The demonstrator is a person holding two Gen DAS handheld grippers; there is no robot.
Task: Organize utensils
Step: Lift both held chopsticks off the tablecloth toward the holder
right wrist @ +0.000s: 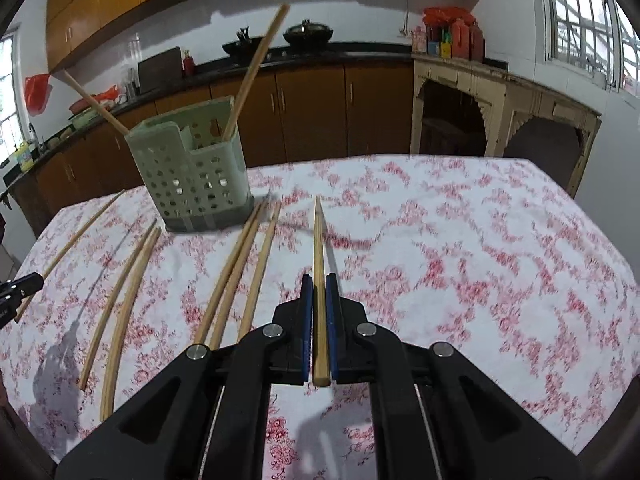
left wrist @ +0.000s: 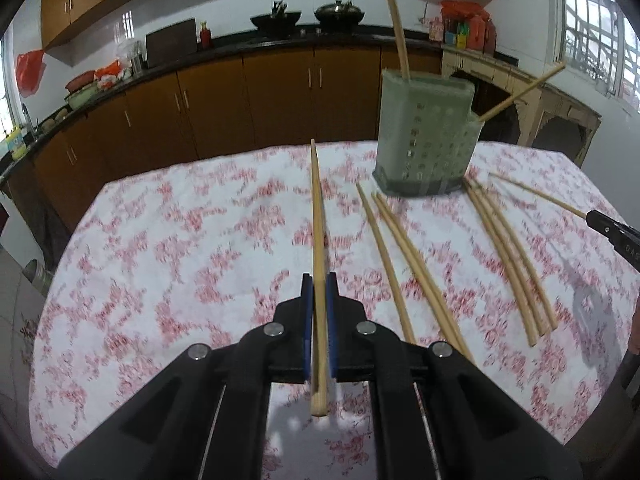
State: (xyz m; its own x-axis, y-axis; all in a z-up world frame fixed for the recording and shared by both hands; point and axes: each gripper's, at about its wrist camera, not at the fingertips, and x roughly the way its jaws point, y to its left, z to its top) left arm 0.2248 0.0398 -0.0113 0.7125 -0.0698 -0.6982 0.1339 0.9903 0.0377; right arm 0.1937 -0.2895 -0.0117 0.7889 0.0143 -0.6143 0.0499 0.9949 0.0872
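Above the floral surface (right wrist: 480,240), each hand-held gripper (left wrist: 319,280) (right wrist: 319,280) clamps one chopstick (left wrist: 318,220) (right wrist: 319,248); two stand in the holder (right wrist: 192,176), six loose chopsticks (right wrist: 240,264) remain.

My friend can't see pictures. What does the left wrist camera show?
The left gripper is shut on one wooden chopstick, held above a table with a red-flowered cloth. Ahead stands a green holder with two chopsticks in it, and six more chopsticks lie loose on the cloth. Kitchen cabinets line the back wall.
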